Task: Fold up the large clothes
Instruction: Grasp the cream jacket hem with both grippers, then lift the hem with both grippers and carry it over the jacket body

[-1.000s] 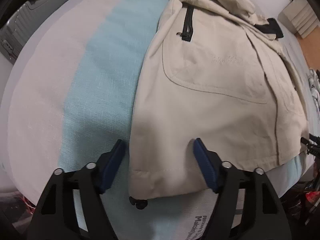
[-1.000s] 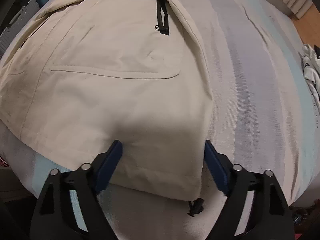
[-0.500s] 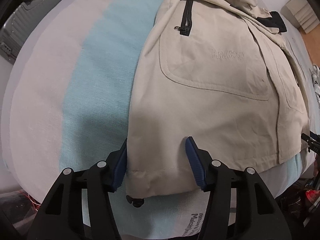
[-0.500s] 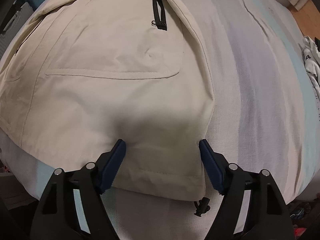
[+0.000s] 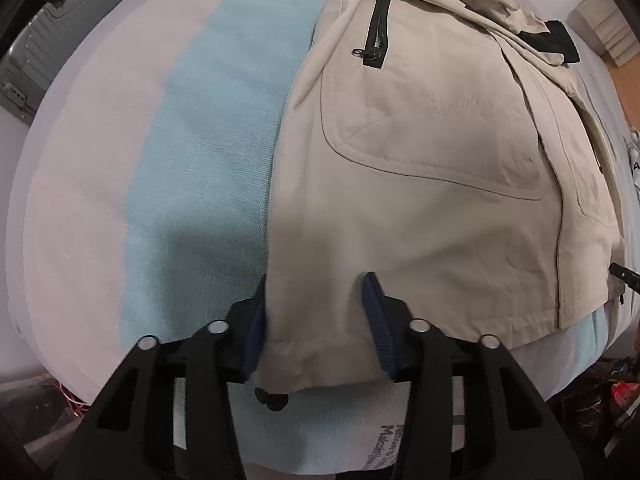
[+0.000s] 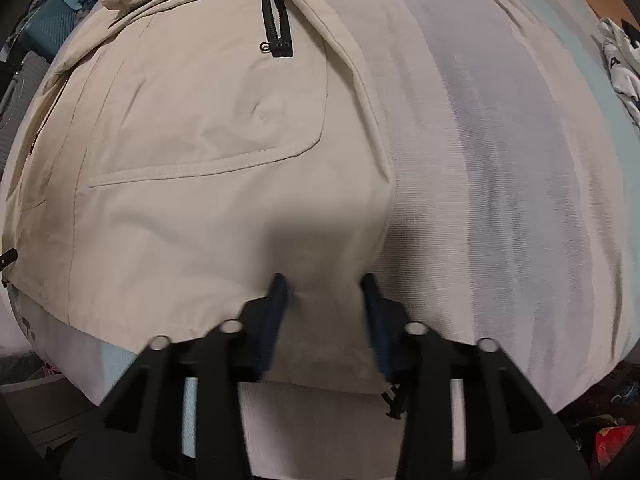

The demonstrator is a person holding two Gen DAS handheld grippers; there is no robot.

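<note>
A beige jacket [image 5: 420, 168] with black zip pockets lies flat on the bed, hem toward me; it also shows in the right wrist view [image 6: 208, 152]. My left gripper [image 5: 316, 300] straddles the hem's left corner, jaws partly closed, blue pads [image 5: 378, 320] on either side of the fabric, with a gap still showing. My right gripper [image 6: 324, 300] straddles the hem's right corner, jaws narrowed around a bunch of fabric, the view blurred. A black drawcord toggle [image 5: 272, 394] hangs below the hem.
The bed cover has a light blue stripe [image 5: 208, 152] and pale stripes [image 6: 500, 168]. A grey suitcase [image 5: 44, 32] stands far left. White clothing [image 6: 620, 64] lies at the far right. Clutter sits on the floor beyond the bed's edge.
Both grippers have moved forward onto the jacket's hem corners and their jaws have closed inward around the fabric.
</note>
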